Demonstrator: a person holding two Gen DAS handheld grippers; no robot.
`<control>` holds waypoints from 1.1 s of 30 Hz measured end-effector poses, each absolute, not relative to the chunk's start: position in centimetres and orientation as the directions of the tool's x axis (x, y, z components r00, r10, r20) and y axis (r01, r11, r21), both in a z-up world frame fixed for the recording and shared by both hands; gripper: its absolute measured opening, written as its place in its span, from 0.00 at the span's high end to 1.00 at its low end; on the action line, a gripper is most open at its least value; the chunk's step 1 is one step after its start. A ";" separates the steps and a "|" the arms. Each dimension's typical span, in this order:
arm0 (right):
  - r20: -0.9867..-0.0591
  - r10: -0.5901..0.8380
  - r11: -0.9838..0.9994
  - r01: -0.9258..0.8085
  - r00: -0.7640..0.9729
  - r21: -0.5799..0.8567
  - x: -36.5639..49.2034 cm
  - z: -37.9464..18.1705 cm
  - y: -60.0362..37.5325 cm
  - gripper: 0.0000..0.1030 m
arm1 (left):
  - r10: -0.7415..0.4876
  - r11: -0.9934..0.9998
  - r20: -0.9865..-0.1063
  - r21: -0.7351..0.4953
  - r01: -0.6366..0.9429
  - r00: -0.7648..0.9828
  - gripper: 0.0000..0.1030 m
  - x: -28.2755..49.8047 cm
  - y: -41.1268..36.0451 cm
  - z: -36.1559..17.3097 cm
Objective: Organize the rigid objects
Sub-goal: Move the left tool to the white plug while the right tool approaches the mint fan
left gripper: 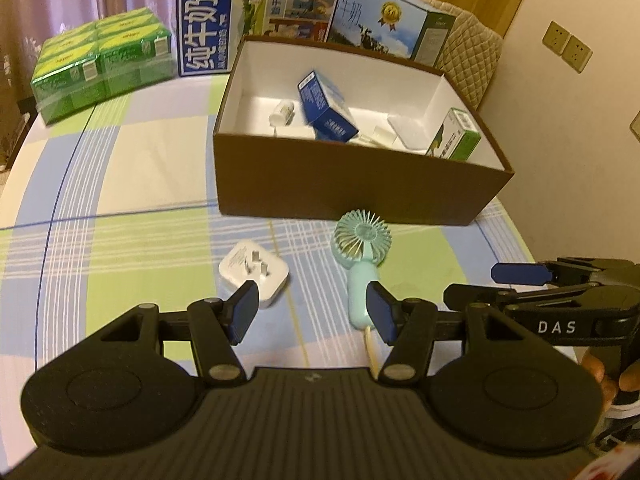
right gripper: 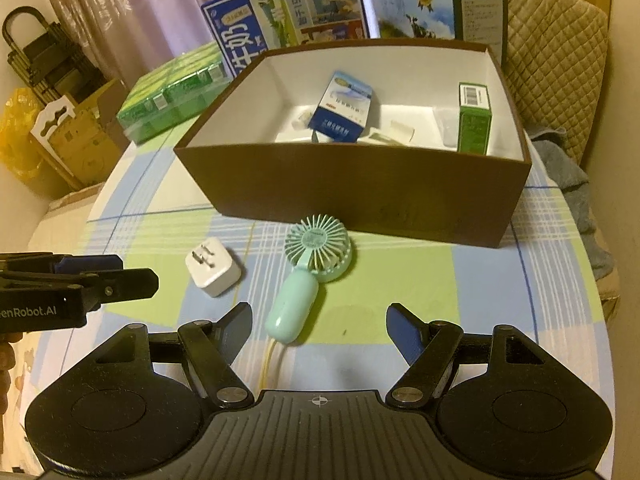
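- left gripper (left gripper: 312,312): jaws apart, empty, above white charger (left gripper: 254,274).
- right gripper (right gripper: 318,330): jaws apart, empty, by mint handheld fan (right gripper: 308,276).
- charger and fan: on checked tablecloth (left gripper: 140,184), just before brown box (left gripper: 352,188).
- box holds small cartons.

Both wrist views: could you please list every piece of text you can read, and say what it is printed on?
"纯牛奶" and "1956": blue milk carton.
"DAS": right hand-held gripper.
"enRobot.AI", start cut off: left hand-held gripper.
Print on the small boxes in the brown box and on the green packs: too blurred.
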State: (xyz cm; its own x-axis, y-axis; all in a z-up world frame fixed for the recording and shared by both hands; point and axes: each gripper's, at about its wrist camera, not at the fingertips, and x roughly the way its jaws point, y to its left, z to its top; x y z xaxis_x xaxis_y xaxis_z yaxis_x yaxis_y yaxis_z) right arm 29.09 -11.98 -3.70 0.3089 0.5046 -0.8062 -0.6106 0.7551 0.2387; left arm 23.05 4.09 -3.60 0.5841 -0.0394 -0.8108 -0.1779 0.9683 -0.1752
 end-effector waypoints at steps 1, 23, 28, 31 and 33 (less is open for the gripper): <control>-0.808 0.503 0.755 -0.611 0.306 0.238 29.0 -3.8 -11.9 0.31 | -0.040 0.968 -0.814 -0.176 -0.179 0.580 0.46 23.0 4.1 -3.8; -0.856 0.459 0.746 -0.627 0.240 0.224 29.0 -7.2 -9.7 0.31 | -0.023 0.963 -0.858 -0.158 -0.221 0.513 0.46 22.9 5.1 -7.9; -0.861 0.443 0.757 -0.619 0.250 0.209 29.5 -8.2 -9.0 0.31 | -0.013 0.963 -0.864 -0.146 -0.226 0.503 0.46 23.3 5.6 -9.0; -0.864 0.435 0.761 -0.617 0.252 0.202 29.7 -8.7 -8.5 0.31 | -0.016 0.964 -0.868 -0.146 -0.223 0.497 0.46 23.5 5.7 -9.6; -0.866 0.435 0.759 -0.617 0.246 0.207 30.0 -9.1 -8.1 0.32 | -0.017 0.964 -0.869 -0.145 -0.222 0.494 0.46 23.6 5.9 -9.9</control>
State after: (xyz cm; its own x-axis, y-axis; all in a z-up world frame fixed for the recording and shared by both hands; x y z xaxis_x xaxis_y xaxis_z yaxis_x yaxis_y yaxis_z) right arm 29.96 -8.10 -9.12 0.2456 0.4353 -0.8661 -0.6171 0.7592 0.2066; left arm 23.58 5.87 -9.89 0.4940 -0.0169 -0.8693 -0.2223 0.9641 -0.1451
